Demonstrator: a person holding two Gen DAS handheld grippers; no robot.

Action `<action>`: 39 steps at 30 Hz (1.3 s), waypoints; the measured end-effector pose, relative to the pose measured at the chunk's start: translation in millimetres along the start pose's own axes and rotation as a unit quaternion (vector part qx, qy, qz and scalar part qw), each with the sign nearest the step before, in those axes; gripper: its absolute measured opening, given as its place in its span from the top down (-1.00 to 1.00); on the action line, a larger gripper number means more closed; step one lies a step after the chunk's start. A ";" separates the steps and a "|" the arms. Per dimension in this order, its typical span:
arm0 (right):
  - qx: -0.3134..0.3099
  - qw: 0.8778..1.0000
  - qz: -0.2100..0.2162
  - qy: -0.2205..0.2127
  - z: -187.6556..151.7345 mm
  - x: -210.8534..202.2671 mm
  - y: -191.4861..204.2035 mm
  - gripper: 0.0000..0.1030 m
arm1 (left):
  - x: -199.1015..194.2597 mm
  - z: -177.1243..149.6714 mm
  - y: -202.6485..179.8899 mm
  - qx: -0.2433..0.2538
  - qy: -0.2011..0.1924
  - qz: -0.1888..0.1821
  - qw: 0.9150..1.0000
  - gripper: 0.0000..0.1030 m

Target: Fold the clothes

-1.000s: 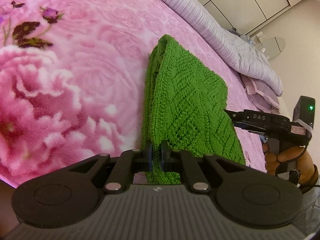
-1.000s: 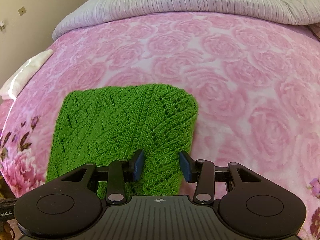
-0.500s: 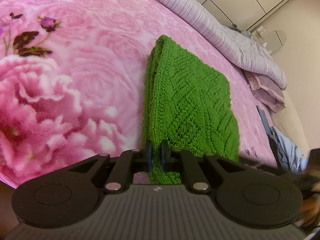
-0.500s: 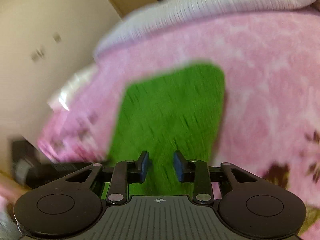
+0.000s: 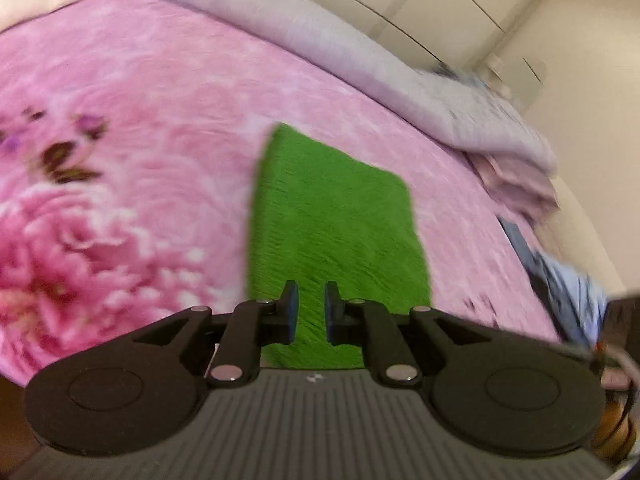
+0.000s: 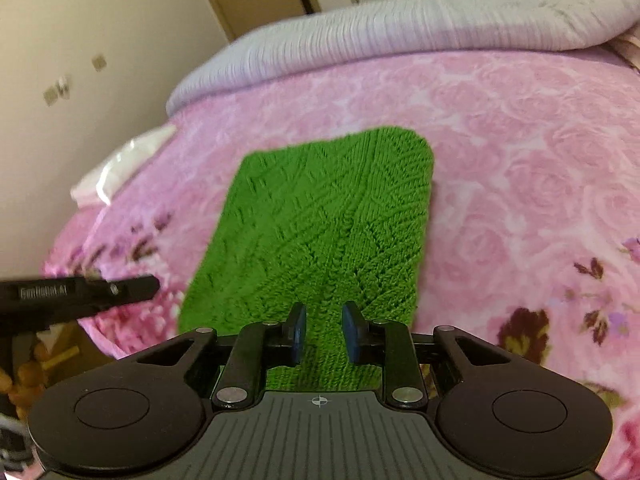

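A green knitted garment (image 5: 332, 220) lies folded into a flat rectangle on the pink rose blanket (image 5: 140, 128). My left gripper (image 5: 311, 292) hovers above the garment's near edge, its jaws opening with a narrow gap and nothing pinched between them. In the right wrist view the same garment (image 6: 328, 216) lies straight ahead. My right gripper (image 6: 323, 312) hangs over its near end, open, with the jaws partly apart and empty. The left gripper's black finger (image 6: 120, 289) reaches in from the left, beside the garment's near left corner.
A rolled lilac-grey quilt (image 6: 400, 40) runs along the bed's far side. A white plastic bag (image 6: 120, 164) lies at the bed's left edge near the wall. Blue clothes (image 5: 560, 280) sit off the bed's right side. Pale wardrobe doors (image 5: 440, 8) stand behind.
My left gripper let go of the garment's near edge, rose and drew back, with its jaws now apart. My right gripper narrowed its jaws and swung sideways to the garment's near end.
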State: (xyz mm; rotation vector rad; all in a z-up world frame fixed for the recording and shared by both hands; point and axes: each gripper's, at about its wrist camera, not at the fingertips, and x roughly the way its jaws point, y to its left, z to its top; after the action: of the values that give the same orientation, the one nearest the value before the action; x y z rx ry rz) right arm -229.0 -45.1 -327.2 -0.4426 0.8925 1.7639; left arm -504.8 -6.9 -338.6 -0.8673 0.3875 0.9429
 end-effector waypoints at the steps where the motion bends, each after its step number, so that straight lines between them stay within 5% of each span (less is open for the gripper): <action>1: 0.006 1.000 0.004 -0.008 -2.1 -2.5 -0.3 0.52 | 6.2 -4.4 -7.3 0.015 0.009 0.002 1.000 0.83; 12: -0.085 0.996 -0.020 0.024 -29.7 18.9 15.2 0.54 | 27.8 -37.9 -15.4 0.059 0.043 0.041 0.996 0.78; 18: -0.071 0.997 -0.020 -0.008 -4.3 -1.1 17.1 0.53 | 8.6 -6.8 -27.8 0.085 0.013 0.040 0.995 0.84; 24: -0.045 0.997 -0.034 -0.044 33.0 17.0 7.8 0.53 | 48.1 26.9 -39.5 0.110 0.014 0.039 0.993 0.84; 29: -0.055 0.996 -0.063 -0.007 30.9 56.2 -2.9 0.54 | 92.0 18.3 -28.4 0.117 0.044 0.067 0.990 0.77; 34: -0.102 0.991 -0.082 0.005 27.1 61.7 5.8 0.53 | 82.5 33.0 -22.1 0.098 0.054 0.051 0.992 0.80; 39: -0.067 0.996 -0.052 -0.005 67.3 45.6 -12.0 0.53 | 76.4 75.5 -22.9 0.118 0.007 0.052 0.992 0.83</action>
State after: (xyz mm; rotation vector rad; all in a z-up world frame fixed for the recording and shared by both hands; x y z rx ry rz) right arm -226.7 36.6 -318.1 -0.5568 0.7338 1.7334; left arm -448.7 87.2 -329.9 -0.6432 0.5493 0.9639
